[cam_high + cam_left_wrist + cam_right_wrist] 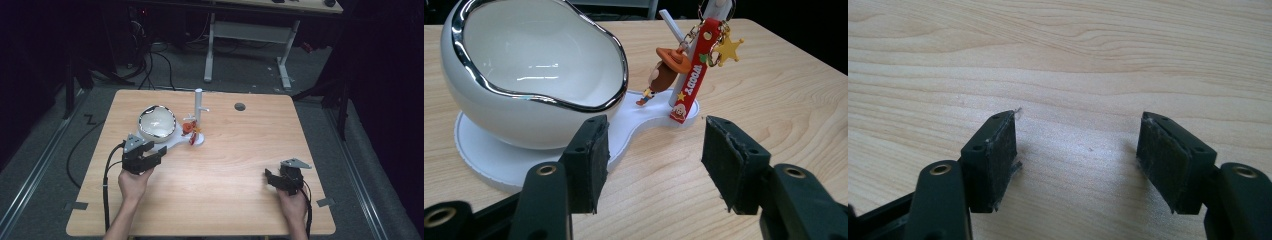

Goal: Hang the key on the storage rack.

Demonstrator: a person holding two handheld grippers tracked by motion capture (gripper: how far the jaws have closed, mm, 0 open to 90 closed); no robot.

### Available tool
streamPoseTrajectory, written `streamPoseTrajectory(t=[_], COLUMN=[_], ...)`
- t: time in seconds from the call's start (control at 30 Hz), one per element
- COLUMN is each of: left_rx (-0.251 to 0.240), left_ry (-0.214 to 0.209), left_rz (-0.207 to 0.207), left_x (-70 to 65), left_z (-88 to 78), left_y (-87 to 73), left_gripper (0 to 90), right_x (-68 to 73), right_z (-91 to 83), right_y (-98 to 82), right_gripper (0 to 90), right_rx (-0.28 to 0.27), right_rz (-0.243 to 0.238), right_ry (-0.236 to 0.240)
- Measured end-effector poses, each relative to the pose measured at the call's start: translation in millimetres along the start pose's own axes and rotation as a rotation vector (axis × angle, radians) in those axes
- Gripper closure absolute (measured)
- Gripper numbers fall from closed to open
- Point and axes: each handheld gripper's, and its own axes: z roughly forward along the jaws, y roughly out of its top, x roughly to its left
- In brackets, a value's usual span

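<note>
Left gripper view looks along the left gripper (653, 160), whose jaws stand apart with nothing between them but bare wood. Just past its near jaw lies the edge of a flat white base (484, 155), and on that base sits a white bowl (524, 75) with a shiny metal rim, tilted so its mouth faces up and toward the camera. Beyond the gap between the jaws, on the narrow end of the same base, a white post (674, 30) rises; a red strap keychain (694, 75) with a gold star and a small cowboy figure (666, 70) hang against it. The bowl is the nearest thing to this gripper and partly blocks the way to the post from its left side.

From the high view, the left gripper (150, 152) sits just short of the bowl (156, 122), near the table's (240, 150) left half, and a dark round hole (240, 106) marks the far edge.

The right gripper (1077, 160) is released too, jaws wide over plain wood; it rests well apart (272, 179) at the table's near right.
</note>
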Motion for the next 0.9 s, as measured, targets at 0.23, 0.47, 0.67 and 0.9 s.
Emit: streamPoseTrajectory(t=[0.23, 0.47, 0.67, 0.9], left_rx=[0.003, 0.0, 0.004, 0.01], left_ry=[0.012, 0.015, 0.012, 0.012], left_rz=[0.013, 0.025, 0.021, 0.017], left_x=[0.6, -0.9, -0.5, -0.3], left_z=[-5.0, -9.4, -12.9, -15.1], left_y=[-3.7, -6.6, -10.6, -15.2], left_gripper=[44.2, 44.0, 43.2, 41.7], right_x=[0.0, 0.0, 0.1, 0.1], right_z=[0.0, 0.0, 0.0, 0.0], right_y=[0.0, 0.0, 0.0, 0.0], right_gripper=[32.7, 32.7, 32.7, 32.7], right_rx=[0.0, 0.0, 0.0, 0.0], right_rz=[0.0, 0.0, 0.0, 0.0], right_ry=[0.0, 0.0, 0.0, 0.0])
